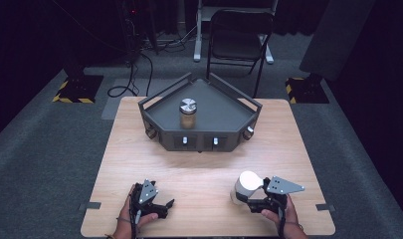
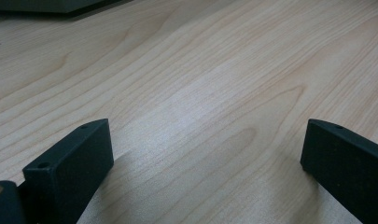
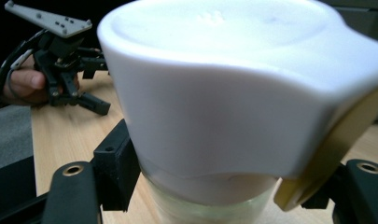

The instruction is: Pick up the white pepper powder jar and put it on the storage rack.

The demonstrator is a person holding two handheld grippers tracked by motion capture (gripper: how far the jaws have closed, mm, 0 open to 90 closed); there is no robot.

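Right tool: the right tool [image 1: 249, 198] is clamped on a white-capped jar [image 1: 246, 187] near the front right of the tabletop [image 1: 199, 164]; in the right gripper view its black jaws press the jar's clear lower body just under the cap [image 3: 224, 88].
Left tool: the left tool [image 1: 159, 203] rests low at the front left, jaws spread wide with only bare wood between them in the left gripper view, holding nothing.
Other jar: a second jar [image 1: 187, 113] with amber contents and a shiny metal lid stands upright inside the dark tray [image 1: 161, 97] at the far middle of the tabletop, well apart from both tools.
Risk: I'd judge the grip sits on smooth glass-like wall, so the jar could slip or tilt if lifted fast; the broad cap overhangs the jaws and may catch.
Risk two: carrying it over the tray's raised rim could knock the jar already there.
Materials: cap is matte white plastic, rounded; tabletop is pale wood grain; tray is angular, grey, with small knobs on its front.
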